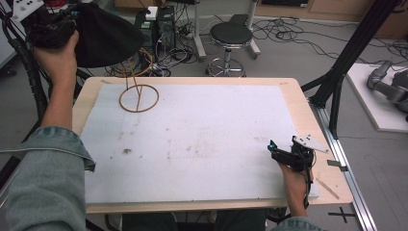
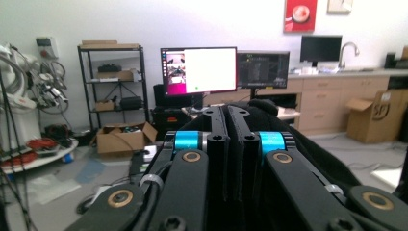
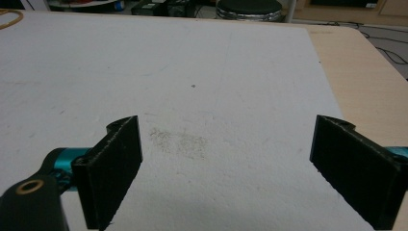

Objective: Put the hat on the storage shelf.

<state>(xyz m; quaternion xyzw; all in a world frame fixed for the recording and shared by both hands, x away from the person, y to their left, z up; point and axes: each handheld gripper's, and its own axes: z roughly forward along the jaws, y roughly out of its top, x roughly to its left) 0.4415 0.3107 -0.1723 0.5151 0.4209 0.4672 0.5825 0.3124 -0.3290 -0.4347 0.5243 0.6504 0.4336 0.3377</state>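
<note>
While the left gripper (image 1: 50, 31) pinches the black hat (image 1: 108, 36) high at eleven o'clock, its thin hold could slip. Then the hat would miss the wooden stand (image 1: 138, 96); the right gripper (image 1: 284, 153) rests wide open at four o'clock.

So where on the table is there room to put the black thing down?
Almost anywhere on the white sheet. The whole middle is bare, from the wooden ring stand at the far left corner across to the right tool, which rests open near the right edge. The left tool holds the black cloth up beyond that far left corner.
</note>
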